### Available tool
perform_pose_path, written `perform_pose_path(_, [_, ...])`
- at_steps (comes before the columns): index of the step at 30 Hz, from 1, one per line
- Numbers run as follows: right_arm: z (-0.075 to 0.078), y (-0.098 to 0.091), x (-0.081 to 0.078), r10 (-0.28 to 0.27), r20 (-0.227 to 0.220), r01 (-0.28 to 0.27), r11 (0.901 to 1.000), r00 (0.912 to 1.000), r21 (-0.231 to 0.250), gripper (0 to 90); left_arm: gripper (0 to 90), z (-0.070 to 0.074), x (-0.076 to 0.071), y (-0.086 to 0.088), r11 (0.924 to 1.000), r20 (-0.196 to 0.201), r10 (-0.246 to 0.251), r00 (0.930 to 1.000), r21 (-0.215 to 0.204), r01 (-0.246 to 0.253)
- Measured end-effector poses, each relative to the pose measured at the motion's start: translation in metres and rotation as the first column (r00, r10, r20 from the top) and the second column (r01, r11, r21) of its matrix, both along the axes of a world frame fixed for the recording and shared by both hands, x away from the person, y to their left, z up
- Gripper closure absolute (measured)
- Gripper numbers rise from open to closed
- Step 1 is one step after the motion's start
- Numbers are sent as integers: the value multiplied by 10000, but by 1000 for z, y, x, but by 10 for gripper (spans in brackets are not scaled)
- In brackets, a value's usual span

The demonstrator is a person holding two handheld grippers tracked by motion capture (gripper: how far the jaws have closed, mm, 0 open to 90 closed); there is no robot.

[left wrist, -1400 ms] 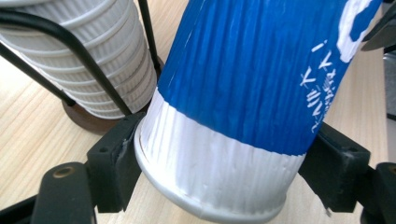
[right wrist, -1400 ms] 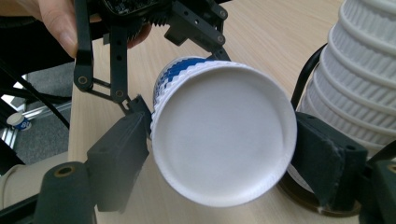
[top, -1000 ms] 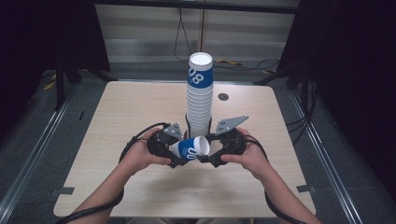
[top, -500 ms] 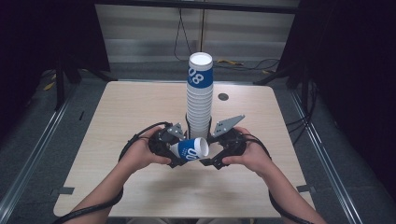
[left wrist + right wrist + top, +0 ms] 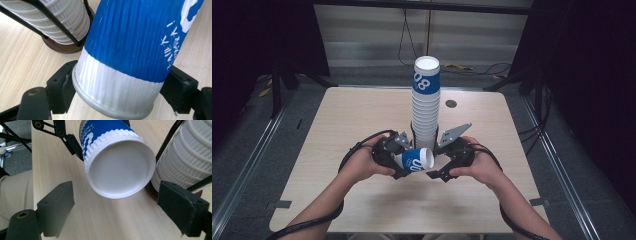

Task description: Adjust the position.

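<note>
A blue and white paper cup [image 5: 414,161] lies on its side just above the table, in front of a tall stack of white cups [image 5: 426,100]. My left gripper [image 5: 396,161] is shut on it; in the left gripper view both pads press the white band near the cup's [image 5: 130,50] grey-rimmed end. The cup's [image 5: 120,170] other, round white end faces my right gripper [image 5: 117,212]. That gripper [image 5: 438,171] is open, its pads standing apart on either side and not touching the cup. The top cup of the stack is blue too.
The stack [image 5: 185,162] stands in a black wire holder on a brown round base [image 5: 62,47], close behind both grippers. The light wooden table [image 5: 337,125] has a small dark round disc [image 5: 451,103] at the back right. Cables trail from both hands.
</note>
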State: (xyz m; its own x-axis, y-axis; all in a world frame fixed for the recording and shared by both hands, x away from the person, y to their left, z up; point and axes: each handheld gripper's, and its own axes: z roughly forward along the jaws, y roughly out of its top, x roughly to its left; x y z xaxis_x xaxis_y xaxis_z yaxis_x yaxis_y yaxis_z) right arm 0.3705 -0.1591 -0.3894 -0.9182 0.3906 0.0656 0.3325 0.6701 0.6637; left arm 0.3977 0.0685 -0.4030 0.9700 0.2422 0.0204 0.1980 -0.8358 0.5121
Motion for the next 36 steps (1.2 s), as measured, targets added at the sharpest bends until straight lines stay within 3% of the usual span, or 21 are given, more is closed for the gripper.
perform_pose_path(4, [2, 0, 0, -23, -12, 22, 9998, 10000, -188, 131, 219, 0, -1, -2, 9999, 35, -75, 10000, 129, 74])
perform_pose_path(9, [2, -1, 0, -75, -147, 70, 9995, 9999, -294, 132, 219, 0, -1, -6, 9978, 44, -295, 9996, 590, 292])
perform_pose_path(13, [1, -2, 0, -66, -221, 60, 9996, 9997, -284, 132, 219, 0, -3, -8, 9980, 14, -145, 9999, 616, 144])
perform_pose_path(18, [0, -1, 0, -70, -312, 57, 9991, 9995, -425, 133, 219, 1, -5, -11, 9919, 319, -350, 9989, 1233, 308])
perform_pose_path(23, [-2, 0, -1, -61, -452, 31, 9979, 9990, -651, 134, 219, 3, -7, -14, 9871, 462, -468, 9978, 1549, 392])
perform_pose_path(24, [-2, 0, -1, -19, -436, -12, 9974, 9990, -723, 135, 219, 5, -6, -14, 9834, 536, -666, 9963, 1725, 564])
perform_pose_path(25, [-3, 0, -1, -60, -463, 22, 9966, 9989, -821, 134, 220, 4, -7, -15, 9866, 402, -479, 9980, 1581, 410])
perform_pose_path(28, [-4, 1, 0, 69, -520, -114, 9962, 9986, -862, 135, 220, 4, -8, -17, 9818, 455, -553, 9974, 1842, 460])
perform_pose_path(36, [-3, 5, 0, 197, -618, -268, 9928, 9979, -1167, 145, 220, 3, -10, -22, 9782, 484, -681, 9965, 1997, 572])
